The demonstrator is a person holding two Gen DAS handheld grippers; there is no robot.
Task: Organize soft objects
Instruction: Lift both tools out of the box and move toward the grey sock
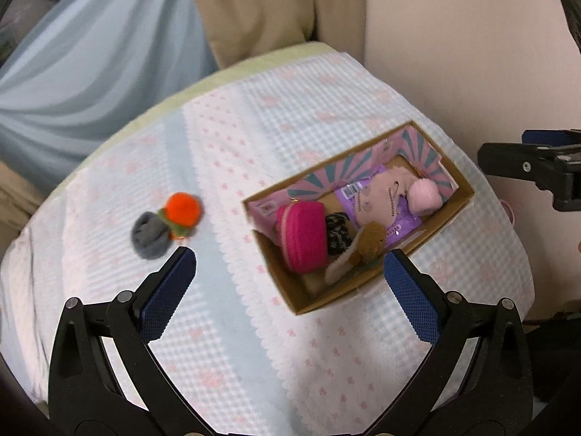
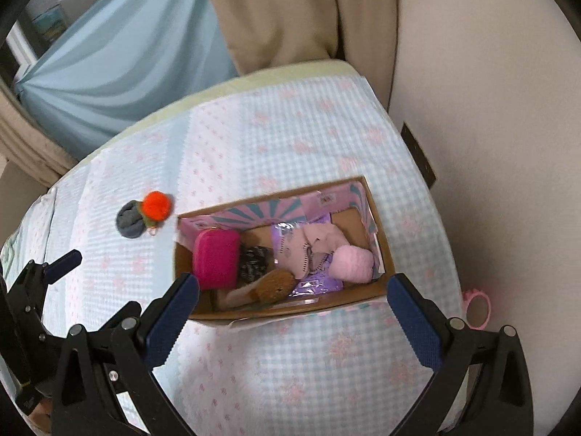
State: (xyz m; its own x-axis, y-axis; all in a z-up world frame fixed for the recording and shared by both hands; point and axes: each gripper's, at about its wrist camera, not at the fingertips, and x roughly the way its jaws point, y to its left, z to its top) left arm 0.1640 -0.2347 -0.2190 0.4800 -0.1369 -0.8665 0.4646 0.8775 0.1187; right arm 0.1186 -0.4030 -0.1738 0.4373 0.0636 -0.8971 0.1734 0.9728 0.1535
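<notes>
I hold my left gripper (image 1: 290, 258) above the bed, its 2 blue-padded fingers (image 1: 169, 292) spread wide with nothing between them. My right gripper (image 2: 292, 285) hangs over the near end of the cardboard box (image 2: 385, 232), jaws just as wide apart and empty.

The box sits on the checked blue and pink bedspread (image 2: 290, 370), its long side running left to right in the right wrist view. Inside, at the left end, a magenta pouch (image 2: 216, 259) stands on edge against the wall. Beside it lies a small black patterned thing (image 2: 254, 261), too dark to name. In front of that rests a brown plush toy (image 2: 274, 287) with a pale part sticking out to the left. A purple plastic packet (image 2: 316, 285) lies flat on the box floor with a pale pink cloth item (image 2: 316, 245) on top, and a light pink fuzzy ball (image 2: 352, 263) sits at the right end, touching the cloth.

Outside the box, to its left on the bedspread, an orange pompom (image 1: 183, 209) touches a rolled grey sock (image 1: 150, 234); both lie just beyond my left gripper's left fingertip in the left wrist view. A pink ring (image 2: 479, 309) lies off the right edge of the bed, near the wall
</notes>
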